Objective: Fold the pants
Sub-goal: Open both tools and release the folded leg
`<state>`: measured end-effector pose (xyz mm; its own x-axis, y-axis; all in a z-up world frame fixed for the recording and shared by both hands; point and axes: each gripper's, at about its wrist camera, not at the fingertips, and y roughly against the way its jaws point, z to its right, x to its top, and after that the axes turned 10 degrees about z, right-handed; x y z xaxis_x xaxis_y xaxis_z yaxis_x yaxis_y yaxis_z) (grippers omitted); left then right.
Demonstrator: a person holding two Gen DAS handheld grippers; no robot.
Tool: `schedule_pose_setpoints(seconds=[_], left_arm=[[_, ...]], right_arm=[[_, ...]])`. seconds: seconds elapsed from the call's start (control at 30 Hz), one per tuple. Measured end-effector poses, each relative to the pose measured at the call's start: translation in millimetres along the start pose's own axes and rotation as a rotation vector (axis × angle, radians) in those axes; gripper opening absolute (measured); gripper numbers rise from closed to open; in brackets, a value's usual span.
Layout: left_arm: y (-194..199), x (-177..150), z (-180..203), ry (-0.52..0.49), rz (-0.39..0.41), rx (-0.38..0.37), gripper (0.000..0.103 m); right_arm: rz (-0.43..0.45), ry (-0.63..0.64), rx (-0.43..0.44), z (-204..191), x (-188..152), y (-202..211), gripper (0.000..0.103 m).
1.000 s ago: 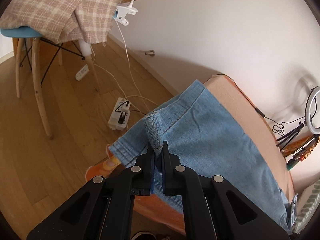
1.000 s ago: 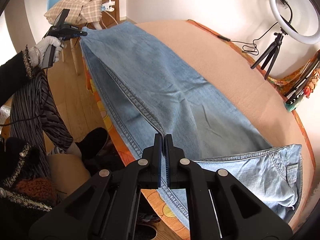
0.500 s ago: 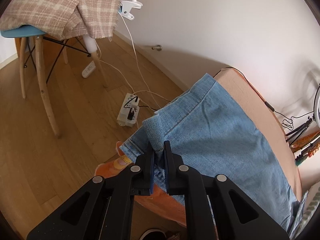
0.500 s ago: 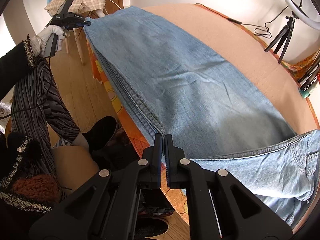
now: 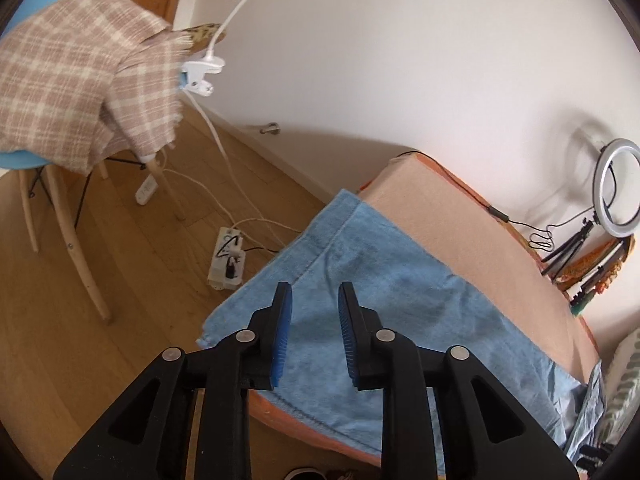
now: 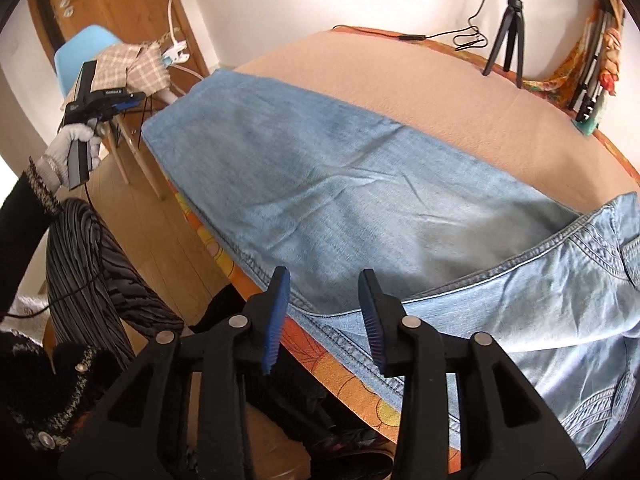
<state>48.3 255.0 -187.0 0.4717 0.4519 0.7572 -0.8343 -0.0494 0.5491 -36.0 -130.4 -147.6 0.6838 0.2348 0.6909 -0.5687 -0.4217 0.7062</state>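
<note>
While the left gripper [image 5: 315, 303] hangs above the hem, its jaws have just been opening and nothing is between them now. To its right the pants [image 6: 332, 184] lie flat along the near edge of the table [image 6: 420, 80], legs stacked, waist at the far right. The right gripper [image 6: 324, 292] has also just been opening and stands released over the side seam, empty. The risk I see: the hem overhangs the table corner, so its weight could drag the leg down and spoil the alignment before the next fold.

White glove [image 6: 76, 140], black sleeve [image 6: 20, 216], striped trousers [image 6: 92, 264]
</note>
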Motion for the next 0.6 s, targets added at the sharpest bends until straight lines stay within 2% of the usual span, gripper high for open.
schedule_pose_setpoints(seconds=[0.03, 0.07, 0.17, 0.3, 0.4, 0.5, 0.6], left_arm=[[0, 2, 13, -0.02, -0.002, -0.035, 0.036], [0, 4, 27, -0.04, -0.003, -0.073, 0.038], [0, 6, 72, -0.092, -0.021, -0.194, 0.041], [-4, -1, 133, -0.135, -0.077, -0.349, 0.051], [-8, -13, 182, -0.189, -0.119, -0.409, 0.053], [-13, -27, 231, -0.241, -0.168, -0.51, 0.053], [-18, -44, 278, -0.282, -0.222, -0.6, 0.053]], right_arm=[[0.023, -0.027, -0.008, 3, 1, 6, 0.038], [0.045, -0.056, -0.016, 7, 1, 13, 0.039], [0.103, -0.142, -0.048, 20, -1, 32, 0.044], [0.164, -0.222, -0.137, 34, -13, 62, 0.054], [0.195, -0.283, -0.217, 53, -23, 83, 0.067], [0.222, -0.334, -0.33, 68, -34, 106, 0.076], [0.252, -0.399, -0.397, 85, -45, 127, 0.083]])
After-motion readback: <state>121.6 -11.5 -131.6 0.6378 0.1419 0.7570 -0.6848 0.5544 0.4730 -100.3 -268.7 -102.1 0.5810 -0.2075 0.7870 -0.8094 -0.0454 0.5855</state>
